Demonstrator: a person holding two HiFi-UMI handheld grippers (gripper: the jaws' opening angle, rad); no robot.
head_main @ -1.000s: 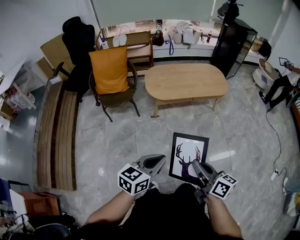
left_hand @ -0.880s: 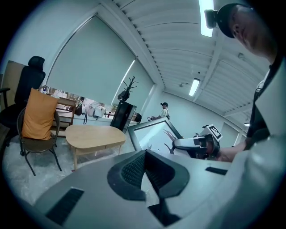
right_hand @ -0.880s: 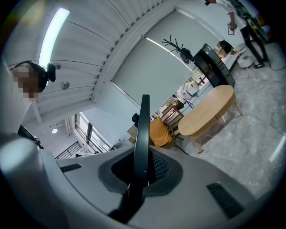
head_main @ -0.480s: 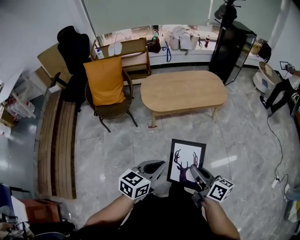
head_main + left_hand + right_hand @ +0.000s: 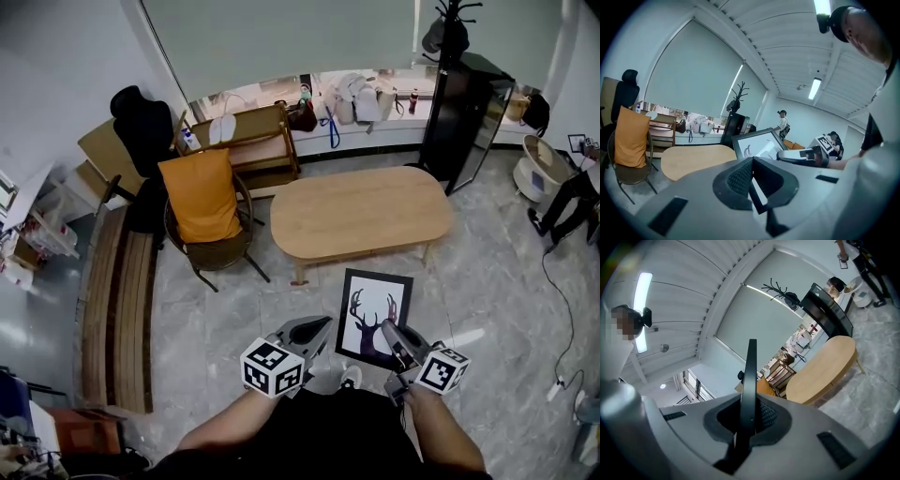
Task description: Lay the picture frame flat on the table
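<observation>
A black picture frame [image 5: 373, 316] with a deer print hangs upright over the marble floor, short of the oval wooden table [image 5: 361, 214]. My right gripper [image 5: 398, 342] is shut on its lower right edge. In the right gripper view the frame's edge [image 5: 750, 380] rises as a thin black strip from between the pads, with the table [image 5: 825, 369] beyond. My left gripper [image 5: 314, 330] is beside the frame on its left, jaws together with nothing in them. The left gripper view shows its closed tips [image 5: 752, 164], the frame [image 5: 757, 145] and the right gripper [image 5: 801, 155].
A chair with an orange cushion [image 5: 202, 202] stands left of the table, with a slatted wooden bench [image 5: 112, 309] further left. A tall black cabinet [image 5: 464, 112] is at the table's far right. A cable [image 5: 562, 309] lies on the floor at right.
Both grippers and the frame have moved forward across the floor toward the table, which now shows closer. The right gripper's hold on the frame is unchanged.
</observation>
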